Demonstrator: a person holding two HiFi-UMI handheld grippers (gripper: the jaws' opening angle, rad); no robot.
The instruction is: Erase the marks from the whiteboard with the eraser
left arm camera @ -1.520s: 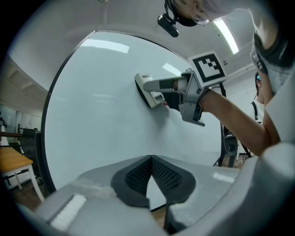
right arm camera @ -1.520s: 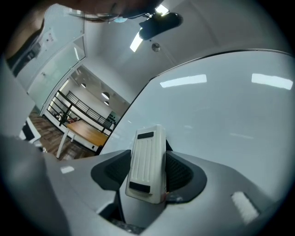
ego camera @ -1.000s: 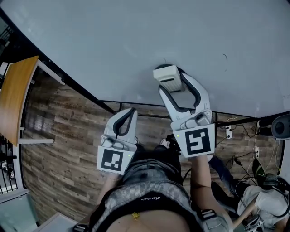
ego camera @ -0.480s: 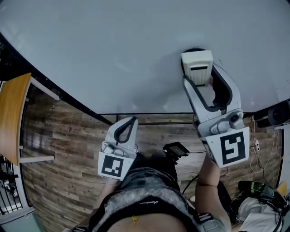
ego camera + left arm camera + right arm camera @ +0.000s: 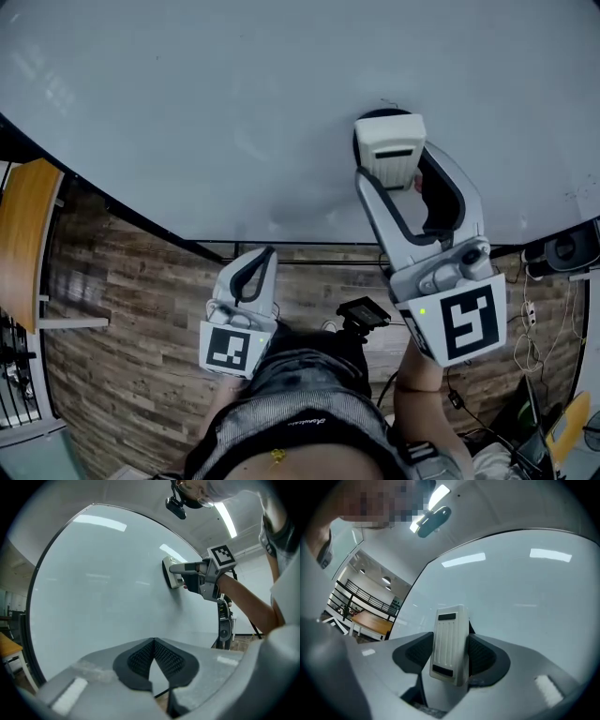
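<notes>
The whiteboard [image 5: 234, 94] fills the upper head view, and a faint small mark [image 5: 389, 103] shows just above the eraser. My right gripper [image 5: 389, 155] is shut on the white eraser [image 5: 391, 150] and presses it flat against the board. In the right gripper view the eraser [image 5: 449, 644] sits upright between the black pads [image 5: 483, 656]. The left gripper view shows the eraser [image 5: 171, 573] on the whiteboard [image 5: 93, 602] from the side. My left gripper [image 5: 258, 267] hangs low below the board's bottom edge, shut with nothing in it; its pads [image 5: 140, 660] meet.
Wood-plank floor [image 5: 122, 309] lies below the board. A wooden table [image 5: 23, 234] stands at the left edge. Cables and dark gear [image 5: 562, 248] lie at the right. A black device [image 5: 361, 312] sits near my waist.
My right gripper carried the eraser up and right across the board, then slightly back left. The left gripper has stayed low with little movement.
</notes>
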